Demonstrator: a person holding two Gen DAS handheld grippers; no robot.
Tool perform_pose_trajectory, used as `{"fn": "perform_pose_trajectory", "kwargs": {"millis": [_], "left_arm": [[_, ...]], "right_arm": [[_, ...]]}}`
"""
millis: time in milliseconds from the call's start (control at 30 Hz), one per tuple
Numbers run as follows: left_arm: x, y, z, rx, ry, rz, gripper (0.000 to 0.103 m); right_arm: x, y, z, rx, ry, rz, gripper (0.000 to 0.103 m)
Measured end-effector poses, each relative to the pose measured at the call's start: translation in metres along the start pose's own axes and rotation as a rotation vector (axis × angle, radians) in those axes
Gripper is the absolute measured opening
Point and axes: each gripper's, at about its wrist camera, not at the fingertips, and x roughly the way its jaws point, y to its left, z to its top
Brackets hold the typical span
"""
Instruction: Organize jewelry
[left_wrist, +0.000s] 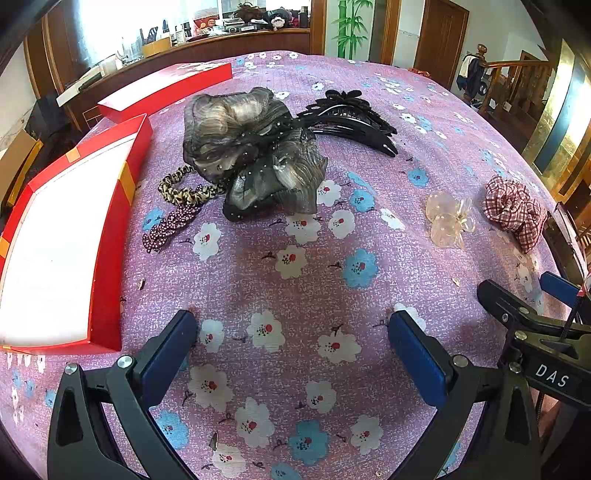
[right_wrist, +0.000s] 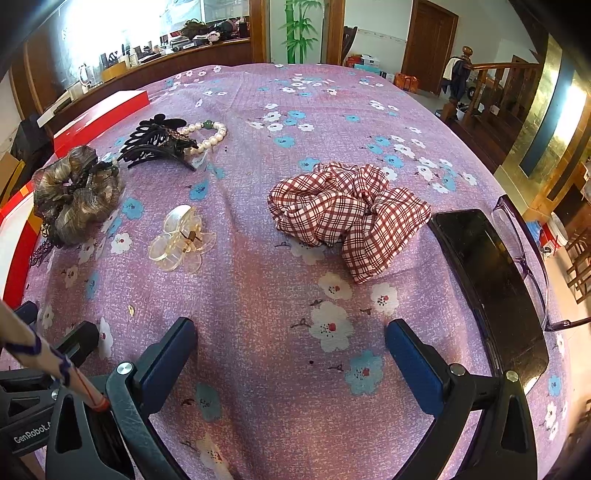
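Both hand-held grippers spread wide, empty: left hand-held gripper (left_wrist: 291, 321) near red box (left_wrist: 107, 258), right hand-held gripper (right_wrist: 290, 330) facing plaid scrunchie (right_wrist: 347, 218) on counter (right_wrist: 258, 295)

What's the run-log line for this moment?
left claw open, empty | right claw open, empty | red-and-white checked fabric scrunchie on cloth ahead | open red gift box left, white inside

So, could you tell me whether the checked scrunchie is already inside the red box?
No, the checked scrunchie lies on the flowered cloth beside the phone, far from the red box.
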Motion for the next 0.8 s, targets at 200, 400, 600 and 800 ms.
{"fn": "perform_pose_trajectory", "kwargs": {"millis": [200,400,600,800], "left_arm": [[0.0,0.0,0.0,0.0,0.0,0.0,0.103],[-0.008,0.001,-0.006,0.007,-0.006,0.007,0.103],[-0.092,0.029,-0.026,0.012,-0.244,-0.069,0.103],[-0.141,0.057,-0.036,-0.018,-0.405,-0.067,0.103]], "right_arm": [[0.001,0.0,0.002,-0.044,0.002,0.03,0.103],[-0.026,-0.017,-0.004,0.054,-0.022,0.187,0.103],[-0.089,-0.019,-0.015,0.061,-0.232,0.243,0.103],[-0.138,0.0,-0.02,0.035,-0.438,0.267,0.103]]}}
